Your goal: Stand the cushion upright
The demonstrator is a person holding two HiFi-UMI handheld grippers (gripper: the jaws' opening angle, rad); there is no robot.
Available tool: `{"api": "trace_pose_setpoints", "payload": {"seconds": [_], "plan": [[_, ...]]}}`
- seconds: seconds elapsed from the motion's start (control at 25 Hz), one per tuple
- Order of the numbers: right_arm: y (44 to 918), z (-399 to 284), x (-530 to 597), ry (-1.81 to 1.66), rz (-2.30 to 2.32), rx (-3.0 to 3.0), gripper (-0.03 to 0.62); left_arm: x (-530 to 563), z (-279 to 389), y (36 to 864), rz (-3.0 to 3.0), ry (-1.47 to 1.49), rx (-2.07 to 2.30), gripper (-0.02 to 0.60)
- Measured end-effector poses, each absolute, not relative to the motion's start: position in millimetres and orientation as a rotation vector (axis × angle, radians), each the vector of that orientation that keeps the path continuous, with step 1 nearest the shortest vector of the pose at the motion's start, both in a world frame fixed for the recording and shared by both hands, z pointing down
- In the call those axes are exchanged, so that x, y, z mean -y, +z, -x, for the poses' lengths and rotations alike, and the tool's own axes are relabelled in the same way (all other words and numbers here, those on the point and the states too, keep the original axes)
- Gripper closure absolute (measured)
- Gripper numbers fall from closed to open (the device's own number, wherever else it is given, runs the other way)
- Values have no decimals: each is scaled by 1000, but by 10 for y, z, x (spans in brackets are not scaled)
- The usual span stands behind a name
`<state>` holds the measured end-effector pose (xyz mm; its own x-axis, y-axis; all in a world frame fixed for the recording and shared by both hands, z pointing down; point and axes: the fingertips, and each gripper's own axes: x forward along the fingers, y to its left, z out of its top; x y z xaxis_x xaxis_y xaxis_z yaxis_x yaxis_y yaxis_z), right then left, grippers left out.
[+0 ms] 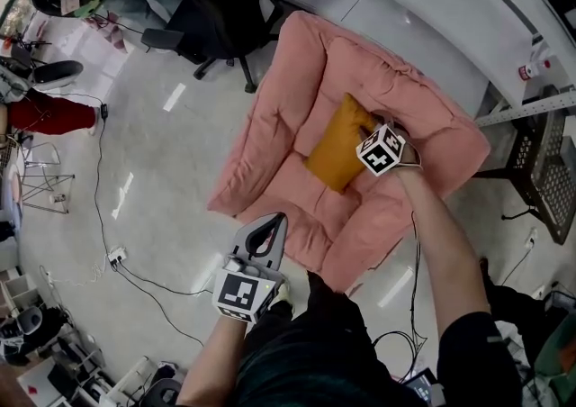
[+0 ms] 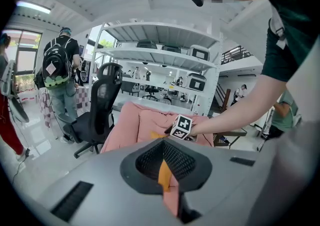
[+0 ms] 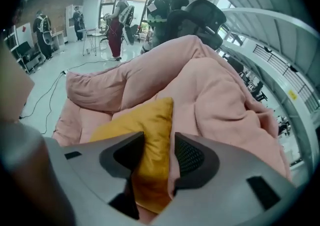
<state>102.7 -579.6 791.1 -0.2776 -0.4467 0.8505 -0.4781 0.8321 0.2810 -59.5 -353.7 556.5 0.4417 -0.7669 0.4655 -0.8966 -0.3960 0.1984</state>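
1. A pink floor sofa (image 1: 270, 117) lies on the pale floor (image 1: 171, 153), its thick backrest raised on the far side; a black office chair (image 1: 225, 9) stands just beyond its far left corner.
2. The mustard cushion (image 1: 335, 158) sits on the sofa's seat, up on its edge and tilted, with its back against the backrest; in the right gripper view one of its corners points upward in front of the pink padding.
3. The right hand-held gripper (image 3: 159, 140) points steeply down at the cushion's right edge; its jaws are spread with the cushion's edge between them; the left jaw lies against the yellow fabric, while a strip of pink shows between the fabric and the right jaw, so the cushion is not pinched.
4. In the head view the marker cube (image 1: 381, 149) on that gripper covers the jaw tips, and the person's bare right forearm (image 1: 441, 243) reaches in from the lower right.
5. The left hand-held gripper (image 1: 277, 221) hovers over the floor just short of the sofa's near edge, well apart from the cushion; its jaws are pressed together at the tips with nothing in them; it points towards the sofa.
6. A black cable (image 1: 99, 180) trails across the floor at the left; a person in red trousers (image 1: 54, 115) is at the left edge of the head view.
7. The left gripper view shows a white shelving rack (image 2: 160, 45) behind the sofa and a person with a backpack (image 2: 60, 65) beside the office chair.
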Motion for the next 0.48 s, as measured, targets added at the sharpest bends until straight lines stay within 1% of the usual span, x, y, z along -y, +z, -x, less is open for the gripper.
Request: {"api": "trace_pose_setpoints", "payload": {"seconds": [0.12, 0.16, 0.2, 0.28, 0.32, 0.4, 0.48], "plan": [[7775, -1022, 5782, 50, -739, 1938, 406, 3543, 576, 5532, -2291, 415, 1401, 575], [7711, -1022, 5770, 47, -761, 1949, 420, 3540, 573, 5518, -2292, 412, 1400, 575], [7639, -1028, 5755, 37, -788, 1958, 444, 3533, 570, 5504, -2292, 409, 1400, 575], [7478, -1057, 5722, 12, -852, 1978, 525, 3518, 560, 5475, -2289, 400, 1398, 575], [7395, -1074, 5706, 13, -885, 1990, 544, 3518, 556, 5462, -2289, 395, 1398, 575], [7235, -1109, 5679, 44, -948, 2018, 566, 3540, 548, 5441, -2293, 384, 1400, 575], [7088, -1125, 5613, 82, -1001, 2048, 571, 3553, 553, 5432, -2294, 375, 1408, 575]]}}
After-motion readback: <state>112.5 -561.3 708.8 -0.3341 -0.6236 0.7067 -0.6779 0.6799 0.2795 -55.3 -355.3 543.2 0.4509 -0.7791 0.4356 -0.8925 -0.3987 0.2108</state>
